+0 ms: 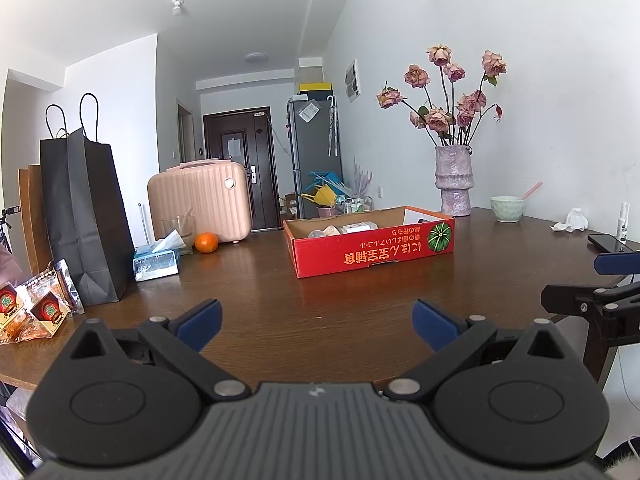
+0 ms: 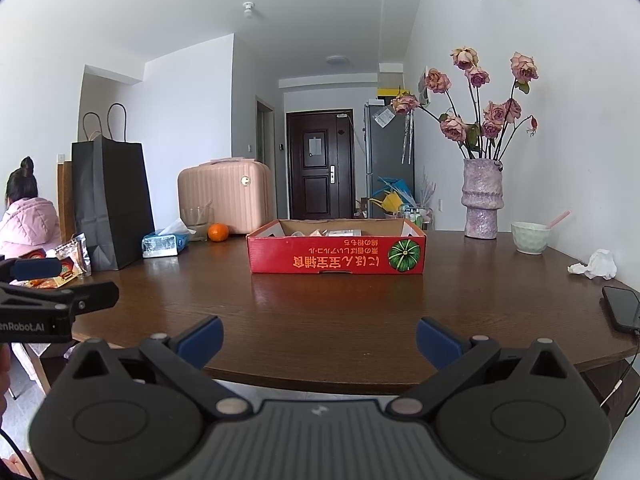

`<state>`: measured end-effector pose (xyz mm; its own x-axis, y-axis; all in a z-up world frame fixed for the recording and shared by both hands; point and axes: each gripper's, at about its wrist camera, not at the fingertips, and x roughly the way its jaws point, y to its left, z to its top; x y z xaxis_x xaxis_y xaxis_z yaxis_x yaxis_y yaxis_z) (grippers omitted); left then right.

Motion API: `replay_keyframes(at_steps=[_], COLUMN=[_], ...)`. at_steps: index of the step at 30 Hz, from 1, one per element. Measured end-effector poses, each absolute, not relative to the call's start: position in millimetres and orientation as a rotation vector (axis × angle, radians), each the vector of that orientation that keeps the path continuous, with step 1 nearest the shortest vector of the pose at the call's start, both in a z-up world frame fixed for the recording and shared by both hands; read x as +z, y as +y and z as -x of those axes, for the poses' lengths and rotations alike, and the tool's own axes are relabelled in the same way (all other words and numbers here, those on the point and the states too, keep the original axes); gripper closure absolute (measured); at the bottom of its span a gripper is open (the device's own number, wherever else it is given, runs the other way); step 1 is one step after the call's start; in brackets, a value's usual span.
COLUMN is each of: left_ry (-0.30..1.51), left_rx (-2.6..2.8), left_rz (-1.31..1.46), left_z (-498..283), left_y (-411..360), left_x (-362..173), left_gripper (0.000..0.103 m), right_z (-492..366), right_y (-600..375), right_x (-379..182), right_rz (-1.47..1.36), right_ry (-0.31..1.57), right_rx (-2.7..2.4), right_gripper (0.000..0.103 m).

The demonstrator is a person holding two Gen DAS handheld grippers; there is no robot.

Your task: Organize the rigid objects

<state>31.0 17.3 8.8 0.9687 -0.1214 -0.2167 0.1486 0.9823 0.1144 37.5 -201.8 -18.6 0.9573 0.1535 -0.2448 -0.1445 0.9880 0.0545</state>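
Spanning both views, dark wooden table point(image 2: 340, 320) in white-walled room; dark door point(image 2: 320, 164) at hallway end. Red cardboard box point(image 2: 336, 250) mid-table, bottles and packets inside. Black paper bag point(image 1: 86, 220), vase point(image 2: 482, 200), orange point(image 1: 206, 242) beyond. Left gripper point(image 1: 316, 322), right gripper point(image 2: 318, 340): fingers spread, empty.

White walls and ceiling, daylit, no lamp lit; flat ceiling light point(image 2: 338, 60) straight ahead above jaw line. Dark wood table point(image 2: 360, 312) spreads fwd of jaws. Far ahead, hallway w/ dark brown door point(image 2: 320, 164); grey fridge point(image 2: 386, 156) just right of it, yellow box on top. Left of jaws: black paper bag point(image 2: 110, 200), pink suitcase point(image 2: 226, 196) behind table edge. Right: vase w/ dried roses point(image 2: 482, 200) against wall.
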Motion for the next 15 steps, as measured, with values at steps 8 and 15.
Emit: replay_keyframes(at_steps=[8,15], left_ry=[0.197,0.186], left_rx=[-0.151,-0.136], left_rz=[-0.137,-0.140], left_z=[-30.0,-28.6], left_y=[16.8,16.1], left_x=[9.1,9.0], left_gripper=[0.000,0.000], right_z=[-37.4,-37.8], right_y=[-202.9,-206.2], right_x=[-19.0,-18.9], right_rz=[-0.038,-0.048], right_ry=[0.249,0.248], right_rx=[0.145,0.133], right_gripper=[0.000,0.000])
